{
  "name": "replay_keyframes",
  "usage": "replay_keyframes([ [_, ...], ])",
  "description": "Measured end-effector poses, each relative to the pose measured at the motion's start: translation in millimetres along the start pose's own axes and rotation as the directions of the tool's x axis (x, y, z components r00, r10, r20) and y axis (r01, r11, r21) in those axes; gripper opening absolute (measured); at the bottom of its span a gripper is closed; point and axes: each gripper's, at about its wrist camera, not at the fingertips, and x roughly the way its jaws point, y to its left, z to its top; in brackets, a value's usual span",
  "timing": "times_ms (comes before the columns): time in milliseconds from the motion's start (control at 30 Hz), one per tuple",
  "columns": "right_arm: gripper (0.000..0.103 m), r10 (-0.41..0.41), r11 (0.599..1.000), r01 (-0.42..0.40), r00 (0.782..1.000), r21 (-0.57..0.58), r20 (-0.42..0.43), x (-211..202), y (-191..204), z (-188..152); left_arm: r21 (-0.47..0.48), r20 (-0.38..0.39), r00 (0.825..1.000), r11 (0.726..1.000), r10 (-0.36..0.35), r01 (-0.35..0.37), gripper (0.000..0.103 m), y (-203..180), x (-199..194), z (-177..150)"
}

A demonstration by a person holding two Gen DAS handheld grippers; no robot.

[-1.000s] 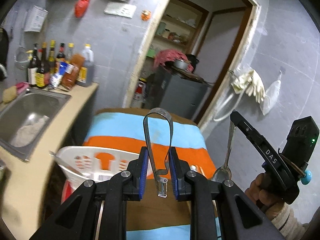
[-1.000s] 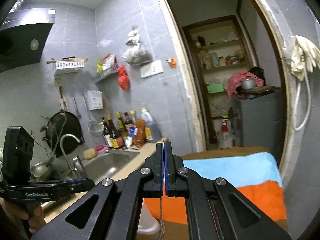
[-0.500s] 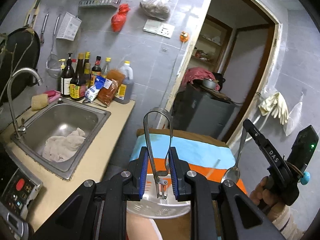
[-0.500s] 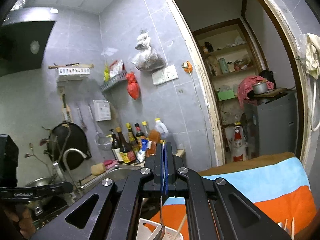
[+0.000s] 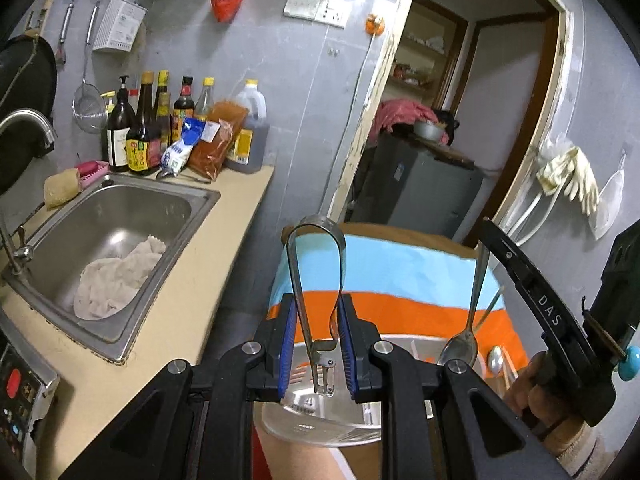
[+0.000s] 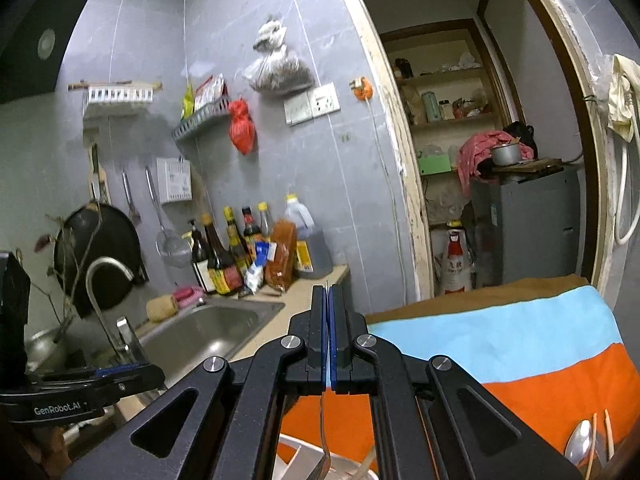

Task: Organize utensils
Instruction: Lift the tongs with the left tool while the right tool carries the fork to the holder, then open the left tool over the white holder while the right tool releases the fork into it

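A grey-tiled kitchen, with a steel sink (image 5: 108, 216) beside a bench draped in a blue-and-orange cloth (image 5: 400, 276). The left tool (image 5: 316, 344) is gripping metal tongs (image 5: 316, 280) upright over a white basket (image 5: 320, 420) — the right tool (image 6: 328, 344) is pinching a spoon (image 5: 460, 344) by its handle, bowl hanging down, above the same basket.

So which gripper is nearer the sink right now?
Left. The left gripper, holding tongs, is right beside the sink; the right gripper, holding a spoon, is farther off over the striped cloth.
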Motion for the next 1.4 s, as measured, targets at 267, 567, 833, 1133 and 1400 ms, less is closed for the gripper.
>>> replay_keyframes([
  [267,0.001,-0.005,0.999,0.003,0.999,-0.046,-0.044,6.0,6.9,-19.1,-0.045,-0.057,0.998,0.999,-0.02,0.017,0.02,9.4,16.3,-8.9],
  [567,0.002,0.004,1.0,-0.007,0.995,-0.026,-0.098,5.5,1.8,-26.1,-0.072,-0.072,0.996,0.996,-0.059,0.054,0.02,13.2,15.2,-11.6],
  [833,0.002,0.006,0.999,-0.01,0.993,-0.032,-0.118,-4.3,-0.2,-26.5,-0.09,-0.059,0.994,0.993,-0.088,0.082,0.037,11.9,8.2,-12.3],
  [1133,0.014,0.008,1.0,-0.009,0.997,-0.021,-0.078,-26.6,-6.2,-11.1,-0.132,0.012,0.997,0.988,-0.077,0.078,0.056,9.4,-10.8,-8.3],
  [1400,0.058,-0.014,1.0,0.014,1.0,0.002,0.0,-63.2,-22.7,16.6,-0.11,0.136,0.988,0.99,-0.07,0.085,0.085,-16.1,-34.5,-3.4],
])
